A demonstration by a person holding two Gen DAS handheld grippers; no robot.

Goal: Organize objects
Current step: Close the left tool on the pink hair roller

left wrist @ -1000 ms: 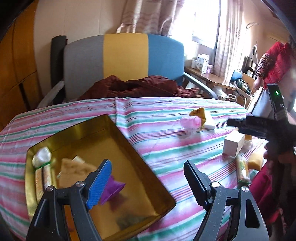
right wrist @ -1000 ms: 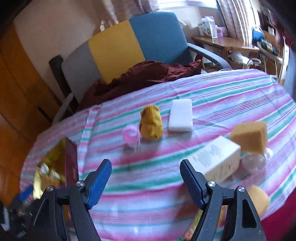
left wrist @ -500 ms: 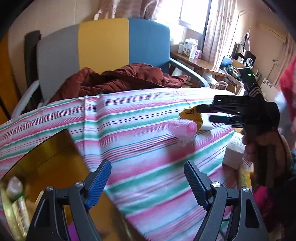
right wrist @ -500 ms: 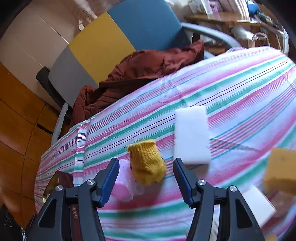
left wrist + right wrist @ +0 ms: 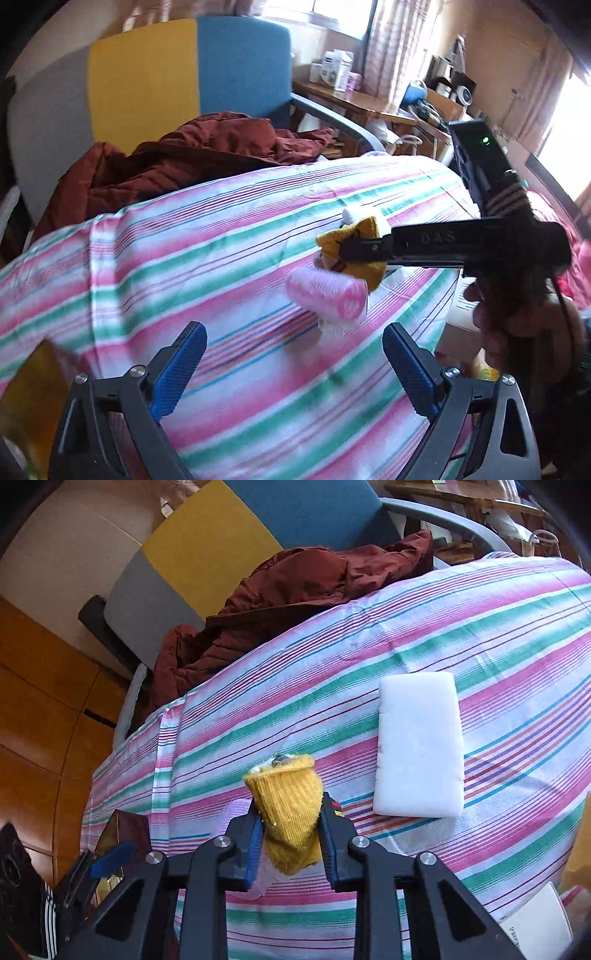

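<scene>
Right gripper (image 5: 290, 843) clamps the yellow knitted sock bundle (image 5: 286, 805) mid-table; left gripper (image 5: 291, 369) is opening, empty, near the pink plastic roller (image 5: 327, 297). White foam block (image 5: 419, 744) waits.

Both wrist views look steeply down along their tongs, close over the striped tabletop (image 5: 221, 258), sharing yellow sock (image 5: 288, 812), chair (image 5: 166, 74).
</scene>
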